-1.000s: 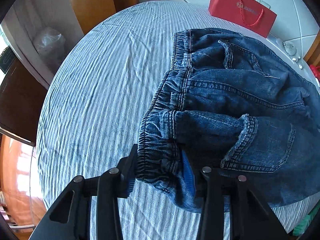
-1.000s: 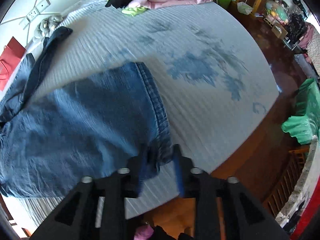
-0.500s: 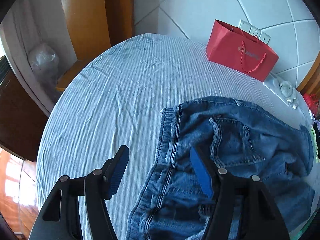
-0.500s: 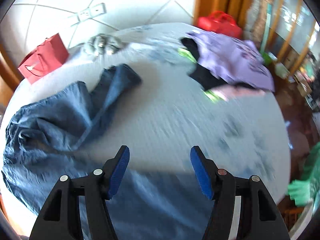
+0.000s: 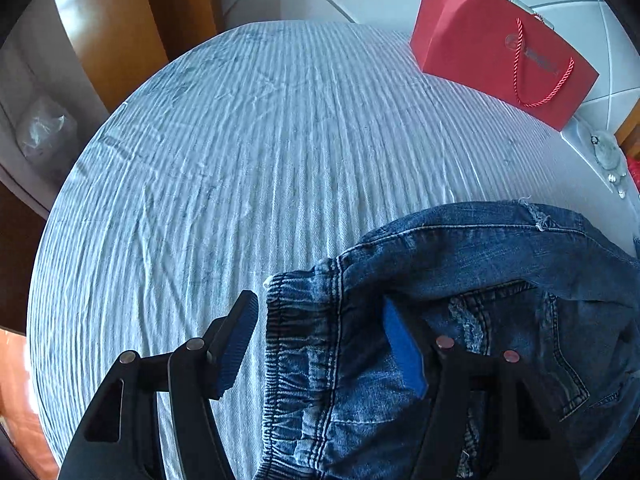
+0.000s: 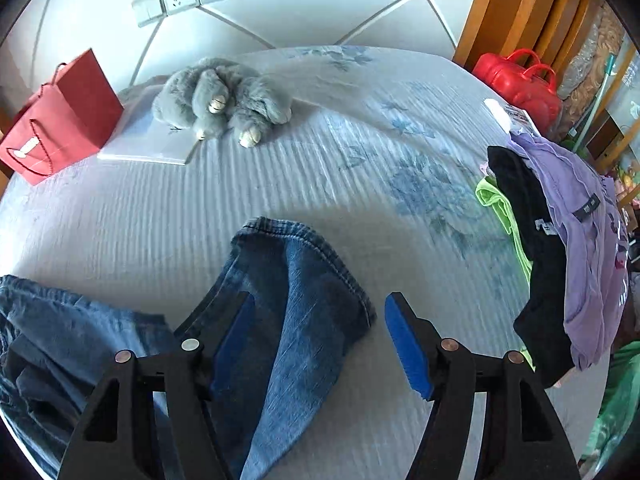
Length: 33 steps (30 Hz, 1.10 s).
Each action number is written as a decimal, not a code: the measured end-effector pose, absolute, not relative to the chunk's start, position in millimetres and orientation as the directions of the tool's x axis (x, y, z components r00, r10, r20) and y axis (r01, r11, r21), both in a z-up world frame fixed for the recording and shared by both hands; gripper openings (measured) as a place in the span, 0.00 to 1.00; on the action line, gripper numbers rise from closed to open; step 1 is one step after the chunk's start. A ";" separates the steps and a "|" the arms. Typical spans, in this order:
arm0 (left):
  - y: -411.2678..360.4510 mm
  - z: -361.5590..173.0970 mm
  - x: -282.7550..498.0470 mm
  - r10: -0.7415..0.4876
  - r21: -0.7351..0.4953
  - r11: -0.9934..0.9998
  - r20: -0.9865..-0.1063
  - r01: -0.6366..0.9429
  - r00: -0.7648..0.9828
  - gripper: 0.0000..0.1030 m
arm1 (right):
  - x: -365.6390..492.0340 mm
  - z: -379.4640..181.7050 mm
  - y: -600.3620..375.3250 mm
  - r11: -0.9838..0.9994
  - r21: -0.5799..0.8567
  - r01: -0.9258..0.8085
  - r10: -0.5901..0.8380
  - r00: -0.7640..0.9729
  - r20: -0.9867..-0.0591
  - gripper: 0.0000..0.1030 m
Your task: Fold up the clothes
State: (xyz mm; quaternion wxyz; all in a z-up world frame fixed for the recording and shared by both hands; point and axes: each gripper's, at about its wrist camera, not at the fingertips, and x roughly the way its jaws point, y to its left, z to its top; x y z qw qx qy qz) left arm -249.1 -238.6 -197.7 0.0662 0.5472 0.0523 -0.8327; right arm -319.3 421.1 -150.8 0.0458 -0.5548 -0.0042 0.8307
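Note:
A pair of blue jeans (image 5: 460, 264) lies crumpled on the striped bed sheet (image 5: 260, 140). My left gripper (image 5: 320, 308) hangs open over the elastic waistband (image 5: 300, 344); its pads stand either side of the band's corner without pressing it. In the right wrist view a jeans leg (image 6: 304, 280) points toward the headboard, hem outermost. My right gripper (image 6: 320, 300) hovers above that leg end with its jaws opening; the cloth lies below them, not pinched. More of the jeans (image 6: 60, 340) bunches at the lower left.
A red paper bag (image 5: 500, 48) stands at the headboard, seen also as red bag (image 6: 60, 120). A grey plush toy (image 6: 224, 96) lies on a white flat board (image 6: 152, 144). A pile of purple, black and green clothes (image 6: 572, 220) sits right; a red handbag (image 6: 520, 84) behind it.
Both grippers let go of the jeans and opened. The left one shifted toward the headboard along the waistband. The right one swung from the bed's foot edge round to the leg near the headboard.

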 end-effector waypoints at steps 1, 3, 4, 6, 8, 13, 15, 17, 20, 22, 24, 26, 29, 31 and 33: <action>-238.0 -200.0 -249.5 -0.051 -0.015 -0.987 -0.919 0.162 -0.390 0.63 | -322.5 -154.1 424.9 -0.995 -0.043 -0.089 0.074 -0.371 -0.926 0.65; -237.8 -202.8 -250.0 -0.046 -0.018 -0.988 -0.916 0.155 -0.398 0.63 | -324.7 -157.8 432.9 -0.993 -0.013 -0.121 0.056 -0.362 -0.931 0.65; -238.8 -203.5 -250.2 -0.043 -0.022 -0.988 -0.915 0.154 -0.401 0.65 | -322.6 -159.7 435.4 -0.992 -0.008 -0.127 0.053 -0.357 -0.933 0.66; -239.9 -204.7 -251.8 -0.035 -0.028 -0.989 -0.911 0.147 -0.410 0.68 | -318.5 -163.9 440.2 -0.991 0.002 -0.136 0.046 -0.347 -0.937 0.69; -238.3 -205.4 -254.4 -0.037 -0.021 -0.991 -0.908 0.133 -0.417 0.69 | -315.8 -170.1 443.5 -0.991 0.010 -0.134 0.036 -0.333 -0.942 0.70; -230.7 -204.1 -262.0 -0.060 -0.017 -0.984 -0.909 0.179 -0.412 0.59 | -318.1 -189.6 446.7 -0.987 0.062 -0.149 -0.014 -0.306 -0.952 0.76; -218.6 -200.5 -261.9 -0.074 -0.001 -0.984 -0.908 0.179 -0.412 0.40 | -321.1 -197.1 445.0 -0.986 0.071 -0.154 -0.022 -0.300 -0.954 0.67; -207.3 -195.7 -261.0 -0.131 0.059 -0.982 -0.896 0.178 -0.423 0.35 | -324.1 -198.3 434.8 -0.992 0.025 -0.120 0.013 -0.306 -0.952 0.51; -213.6 -168.7 -253.4 -0.166 0.062 -0.973 -0.856 0.223 -0.489 0.34 | -324.2 -186.0 419.4 -0.997 -0.009 -0.080 0.036 -0.345 -0.938 0.08; -222.2 -147.0 -247.4 -0.186 0.051 -0.965 -0.826 0.258 -0.533 0.34 | -317.7 -162.5 411.7 -0.997 -0.017 -0.070 0.044 -0.412 -0.910 0.08; -238.4 -122.8 -243.2 -0.226 0.065 -0.954 -0.796 0.292 -0.561 0.34 | -308.4 -133.5 412.0 -0.997 0.011 -0.082 0.030 -0.486 -0.873 0.08; -256.4 -103.8 -240.9 -0.244 0.059 -0.946 -0.776 0.318 -0.582 0.34 | -299.7 -106.2 420.8 -0.991 0.047 -0.124 0.029 -0.545 -0.838 0.08; -273.4 -98.8 -248.5 -0.262 0.063 -0.940 -0.762 0.335 -0.592 0.35 | -291.1 -92.8 439.9 -0.972 0.148 -0.183 -0.017 -0.573 -0.820 0.08; -275.3 -113.6 -263.6 -0.242 0.059 -0.945 -0.788 0.322 -0.566 0.38 | -291.2 -110.4 444.3 -0.968 0.135 -0.214 0.002 -0.538 -0.843 0.15; -273.3 -136.1 -282.8 -0.206 0.048 -0.953 -0.829 0.301 -0.520 0.40 | -292.5 -138.2 450.5 -0.961 0.113 -0.252 0.026 -0.488 -0.873 0.39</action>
